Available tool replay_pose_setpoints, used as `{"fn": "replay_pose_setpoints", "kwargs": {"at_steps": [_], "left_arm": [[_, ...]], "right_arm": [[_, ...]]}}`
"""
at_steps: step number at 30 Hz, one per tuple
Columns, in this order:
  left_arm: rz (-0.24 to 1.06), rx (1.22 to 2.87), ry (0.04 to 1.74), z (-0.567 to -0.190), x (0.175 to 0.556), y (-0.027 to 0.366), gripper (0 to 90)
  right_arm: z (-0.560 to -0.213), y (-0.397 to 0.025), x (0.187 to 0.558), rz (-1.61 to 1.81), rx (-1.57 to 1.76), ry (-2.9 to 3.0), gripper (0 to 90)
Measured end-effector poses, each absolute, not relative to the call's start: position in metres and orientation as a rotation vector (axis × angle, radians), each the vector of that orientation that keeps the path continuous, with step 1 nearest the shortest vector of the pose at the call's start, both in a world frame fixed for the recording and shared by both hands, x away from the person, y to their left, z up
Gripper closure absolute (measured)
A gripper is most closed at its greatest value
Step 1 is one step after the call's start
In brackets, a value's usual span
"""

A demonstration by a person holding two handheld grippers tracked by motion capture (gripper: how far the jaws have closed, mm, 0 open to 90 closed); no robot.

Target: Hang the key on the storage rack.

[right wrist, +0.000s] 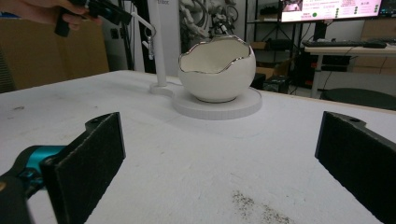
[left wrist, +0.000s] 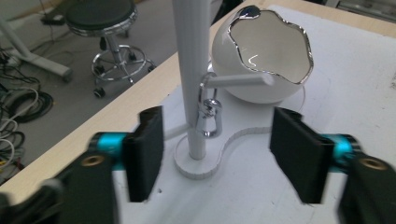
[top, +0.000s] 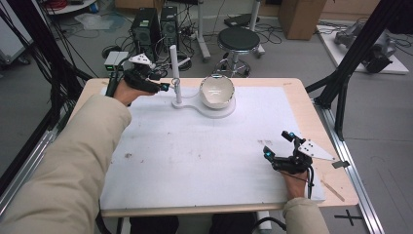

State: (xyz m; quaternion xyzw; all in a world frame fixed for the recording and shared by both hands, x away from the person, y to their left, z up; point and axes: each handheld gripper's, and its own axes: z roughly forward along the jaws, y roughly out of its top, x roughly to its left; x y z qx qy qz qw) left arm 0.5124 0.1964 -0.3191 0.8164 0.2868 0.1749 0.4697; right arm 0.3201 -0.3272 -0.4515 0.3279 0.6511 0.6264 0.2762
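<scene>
We hold the left gripper [left wrist: 212, 156], fingers wide, before the small metal clasp [left wrist: 209, 116] hanging on the white stand [left wrist: 191, 84] beside the eggshell bowl [left wrist: 261, 60]: light, rigid, slippery, best pinched across its body; the right gripper [top: 281, 148] rests wide open, well apart.

White post [left wrist: 190, 70] cut off by top edge; blurred left gripper [left wrist: 217, 154] body at bottom.

On the table [top: 302, 105], the bowl [top: 217, 91] sits right of the post [top: 175, 73].
</scene>
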Motion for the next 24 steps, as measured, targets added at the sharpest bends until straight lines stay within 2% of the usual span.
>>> {"fn": "replay_pose_setpoints", "kwargs": {"at_steps": [3, 5, 8, 9, 12, 17, 24], "left_arm": [[0.449, 1.97, 0.702, -0.322, 0.49, 0.205, 11.9], [0.467, 1.936, 0.673, -0.324, 0.463, 0.217, 6.5], [0.457, 1.901, 0.64, -0.326, 0.446, 0.227, 5.9], [0.461, 1.877, 0.626, -0.329, 0.427, 0.236, 5.9], [0.47, 1.837, 0.616, -0.335, 0.408, 0.246, 1.7], [0.522, 1.726, 0.638, -0.36, 0.361, 0.274, 1.7], [0.582, 1.664, 0.636, -0.385, 0.328, 0.289, 1.7]], "right_arm": [[-0.452, -0.327, 0.32, 1.682, 0.881, 1.75, 0.6], [-0.451, -0.327, 0.32, 1.679, 0.878, 1.749, 0.6], [-0.451, -0.327, 0.321, 1.674, 0.876, 1.75, 0.6], [-0.451, -0.326, 0.321, 1.667, 0.873, 1.757, 0.6], [-0.451, -0.326, 0.321, 1.663, 0.879, 1.759, 0.6], [-0.451, -0.326, 0.321, 1.667, 0.879, 1.759, 0.6], [-0.451, -0.327, 0.321, 1.671, 0.885, 1.756, 0.6]]}}
